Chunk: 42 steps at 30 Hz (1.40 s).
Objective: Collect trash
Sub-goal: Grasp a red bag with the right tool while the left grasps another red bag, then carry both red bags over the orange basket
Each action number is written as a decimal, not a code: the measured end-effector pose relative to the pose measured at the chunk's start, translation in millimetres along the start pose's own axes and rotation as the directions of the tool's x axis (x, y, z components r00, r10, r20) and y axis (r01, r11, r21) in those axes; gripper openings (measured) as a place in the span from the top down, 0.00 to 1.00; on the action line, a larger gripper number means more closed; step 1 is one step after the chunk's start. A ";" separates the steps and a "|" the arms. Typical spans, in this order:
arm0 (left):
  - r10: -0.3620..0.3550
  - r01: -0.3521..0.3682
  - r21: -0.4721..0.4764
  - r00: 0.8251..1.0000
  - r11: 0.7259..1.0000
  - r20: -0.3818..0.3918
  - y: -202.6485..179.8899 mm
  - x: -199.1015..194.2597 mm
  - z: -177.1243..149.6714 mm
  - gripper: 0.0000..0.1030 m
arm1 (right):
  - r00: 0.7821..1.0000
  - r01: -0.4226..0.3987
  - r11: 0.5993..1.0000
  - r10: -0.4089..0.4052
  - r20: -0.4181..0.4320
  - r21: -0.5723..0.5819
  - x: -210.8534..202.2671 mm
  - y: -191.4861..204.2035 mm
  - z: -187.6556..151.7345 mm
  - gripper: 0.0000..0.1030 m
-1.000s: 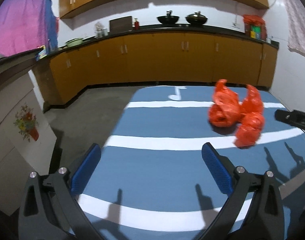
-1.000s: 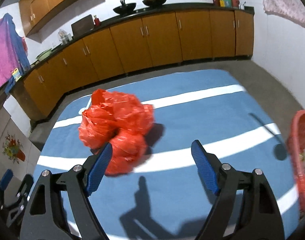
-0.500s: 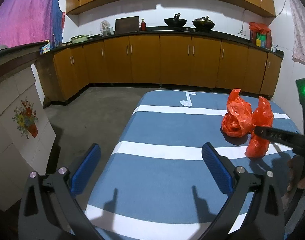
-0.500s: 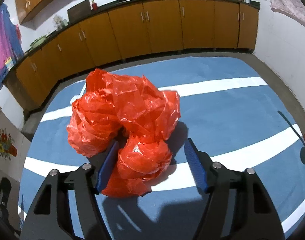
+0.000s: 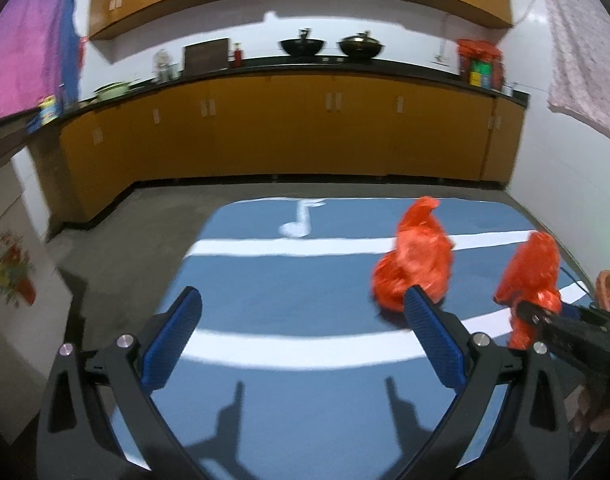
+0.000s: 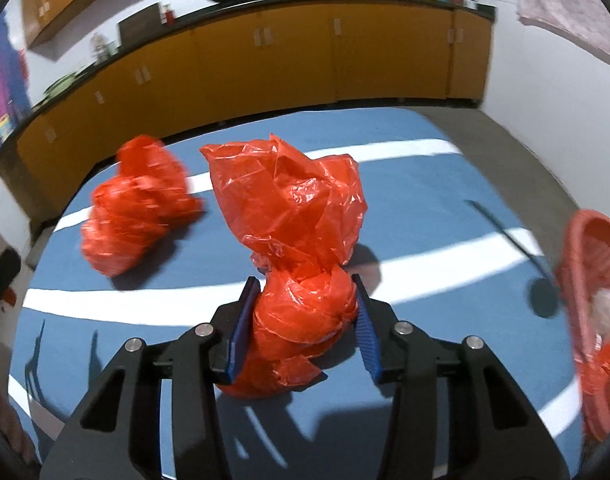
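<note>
The right hand-held gripper (image 6: 303, 318) has just been closing, its pads now pressing a crumpled red bag (image 6: 297, 240) on the blue tabletop (image 6: 425, 184); a second red bag (image 6: 137, 204) lies at ten o'clock. The left hand-held gripper (image 5: 305, 344) stands apart, empty.

- Blue mat (image 5: 265, 292) with white stripes and a white music note (image 5: 299, 220).
- Orange-brown base cabinets (image 5: 285, 128) under a dark countertop.
- Two black woks (image 5: 303, 45) on the countertop.
- Purple cloth (image 5: 21, 68) hanging left.
</note>
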<state>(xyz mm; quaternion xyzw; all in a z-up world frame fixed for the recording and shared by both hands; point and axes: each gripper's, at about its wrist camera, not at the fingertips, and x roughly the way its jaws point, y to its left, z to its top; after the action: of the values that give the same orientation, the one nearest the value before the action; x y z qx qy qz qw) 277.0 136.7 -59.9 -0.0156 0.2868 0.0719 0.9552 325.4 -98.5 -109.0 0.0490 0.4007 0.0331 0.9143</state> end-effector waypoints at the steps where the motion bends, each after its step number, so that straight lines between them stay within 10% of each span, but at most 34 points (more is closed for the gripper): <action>1: -0.019 0.019 0.012 1.000 1.000 0.002 -9.0 6.3 5.4 0.04 | 1.000 0.010 1.000 -0.010 0.004 0.007 -2.4 -6.3 -2.1 0.56; 23: -0.114 0.146 0.150 0.972 0.978 -0.207 -79.5 127.3 35.4 0.06 | 1.000 -0.010 0.997 0.010 0.001 0.079 -25.8 -72.6 -14.6 0.56; 33: -0.122 0.168 0.178 0.963 0.970 -0.242 -91.8 130.0 27.0 0.50 | 1.000 -0.017 0.996 0.018 -0.002 0.085 -34.0 -74.4 -18.9 0.56; 42: -0.115 0.150 0.162 0.972 0.975 -0.203 -90.5 82.4 21.7 0.53 | 1.000 -0.007 0.996 0.006 0.013 0.087 -60.6 -78.7 -24.8 0.61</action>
<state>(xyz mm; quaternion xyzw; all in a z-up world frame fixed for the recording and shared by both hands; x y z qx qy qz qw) 370.1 59.3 -88.1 0.0430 0.3815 -0.0198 0.9232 267.8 -181.2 -90.7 0.0902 0.3959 0.0185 0.9137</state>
